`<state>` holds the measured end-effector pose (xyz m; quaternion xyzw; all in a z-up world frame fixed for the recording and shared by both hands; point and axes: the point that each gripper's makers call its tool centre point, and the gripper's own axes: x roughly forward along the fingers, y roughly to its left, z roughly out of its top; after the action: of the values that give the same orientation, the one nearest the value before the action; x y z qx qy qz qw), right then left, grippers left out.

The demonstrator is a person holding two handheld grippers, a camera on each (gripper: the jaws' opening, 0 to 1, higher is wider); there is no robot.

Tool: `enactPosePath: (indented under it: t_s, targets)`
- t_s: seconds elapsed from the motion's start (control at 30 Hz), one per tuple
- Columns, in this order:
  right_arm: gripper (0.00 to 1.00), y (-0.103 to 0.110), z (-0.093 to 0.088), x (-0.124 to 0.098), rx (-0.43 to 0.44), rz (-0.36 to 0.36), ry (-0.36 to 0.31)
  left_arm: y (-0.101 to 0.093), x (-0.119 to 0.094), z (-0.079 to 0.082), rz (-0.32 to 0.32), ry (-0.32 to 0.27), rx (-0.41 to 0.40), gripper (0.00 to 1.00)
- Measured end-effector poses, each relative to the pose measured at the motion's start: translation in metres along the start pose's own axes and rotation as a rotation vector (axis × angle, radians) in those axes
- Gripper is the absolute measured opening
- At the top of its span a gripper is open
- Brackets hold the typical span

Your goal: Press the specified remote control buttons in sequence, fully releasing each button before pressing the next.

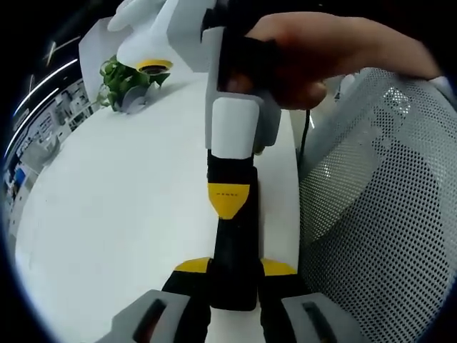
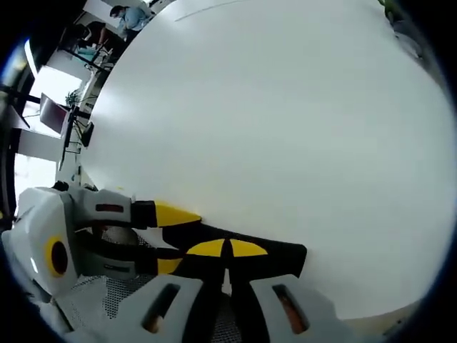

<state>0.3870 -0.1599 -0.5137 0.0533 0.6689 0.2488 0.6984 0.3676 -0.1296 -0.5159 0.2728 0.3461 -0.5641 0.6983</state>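
A black remote control [image 1: 232,243] lies lengthwise between my left gripper's [image 1: 234,268] yellow-tipped jaws, which are shut on its sides just above the white table [image 1: 114,214]. From above, my right gripper [image 1: 228,204], held by a hand [image 1: 321,50], comes down with its jaws shut and its yellow tip resting on the remote's top face. In the right gripper view, my right gripper [image 2: 228,249] has its two yellow tips pressed together against the remote control [image 2: 282,257]. The left gripper [image 2: 173,241] clamps it from the left. The buttons are hidden.
A small green plant [image 1: 125,82] stands at the table's far edge. A grey mesh chair back [image 1: 378,207] rises close on the right of the table. The wide white tabletop [image 2: 271,107] stretches ahead, with people and desks [image 2: 107,28] far beyond it.
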Motion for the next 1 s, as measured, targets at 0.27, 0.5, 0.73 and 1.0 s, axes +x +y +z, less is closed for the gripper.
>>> enactPosePath:
  t_s: [0.27, 0.5, 0.73, 1.0]
  targets:
    - [0.00, 0.001, -0.006, -0.003, 0.026, 0.014, 0.016, 0.000, 0.000, 0.000, 0.000, -0.003, 0.000, 0.24]
    - [0.00, 0.002, -0.013, -0.005, 0.034, 0.018, 0.037, 0.000, 0.000, 0.000, 0.000, -0.005, -0.001, 0.24]
    - [0.00, 0.003, -0.014, -0.003, 0.011, 0.007, 0.051, 0.000, 0.000, 0.000, 0.001, -0.006, -0.002, 0.24]
    - [0.00, 0.004, -0.016, -0.002, -0.021, -0.022, 0.060, 0.000, 0.000, 0.000, -0.002, -0.003, 0.001, 0.24]
